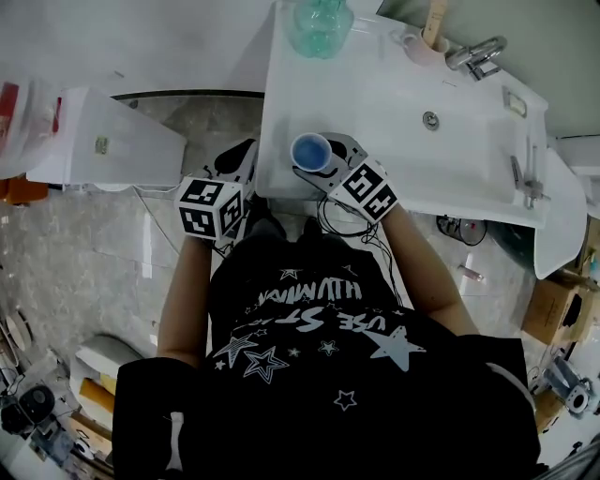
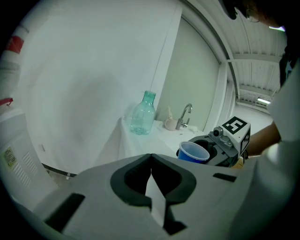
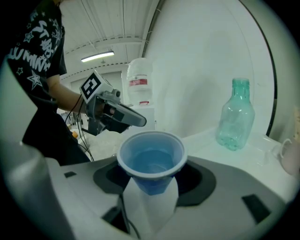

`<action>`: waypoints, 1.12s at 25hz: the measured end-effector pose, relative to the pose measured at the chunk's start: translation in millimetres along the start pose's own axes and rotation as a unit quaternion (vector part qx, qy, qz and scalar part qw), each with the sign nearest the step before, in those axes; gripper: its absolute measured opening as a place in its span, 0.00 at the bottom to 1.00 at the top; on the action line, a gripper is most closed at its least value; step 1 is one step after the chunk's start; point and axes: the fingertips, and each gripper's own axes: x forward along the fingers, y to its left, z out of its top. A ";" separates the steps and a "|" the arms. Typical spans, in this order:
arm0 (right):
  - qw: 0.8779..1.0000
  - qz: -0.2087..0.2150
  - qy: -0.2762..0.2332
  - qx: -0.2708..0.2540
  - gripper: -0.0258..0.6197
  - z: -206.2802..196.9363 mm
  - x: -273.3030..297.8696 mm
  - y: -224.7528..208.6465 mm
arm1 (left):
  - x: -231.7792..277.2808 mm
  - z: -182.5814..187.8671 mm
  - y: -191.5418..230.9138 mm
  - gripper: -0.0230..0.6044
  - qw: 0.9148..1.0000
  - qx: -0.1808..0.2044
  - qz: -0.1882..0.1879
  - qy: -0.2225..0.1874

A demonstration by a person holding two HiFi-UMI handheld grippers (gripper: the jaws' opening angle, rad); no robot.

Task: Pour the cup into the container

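Noted: right gripper (image 3: pixel 151 185) clamps the liquid-filled blue plastic cup (image 3: pixel 151 157) upright; left gripper (image 2: pixel 151 174) closed, empty. Risk: fast tilting over the narrow-necked teal plastic bottle (image 3: pixel 236 115) spills.

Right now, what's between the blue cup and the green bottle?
Only bare white counter between the blue cup, in the right tool, and the green bottle; head view shows it.

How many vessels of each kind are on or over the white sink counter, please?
Blue plastic cup: 1
Clear green plastic bottle: 1
Pale handled mug: 1
Total: 3
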 end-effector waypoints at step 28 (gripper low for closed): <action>0.996 0.066 0.049 -0.028 0.47 -23.5 31.7 5.8 | 1.1 -7.3 6.3 0.05 1.000 -0.003 0.004 0.011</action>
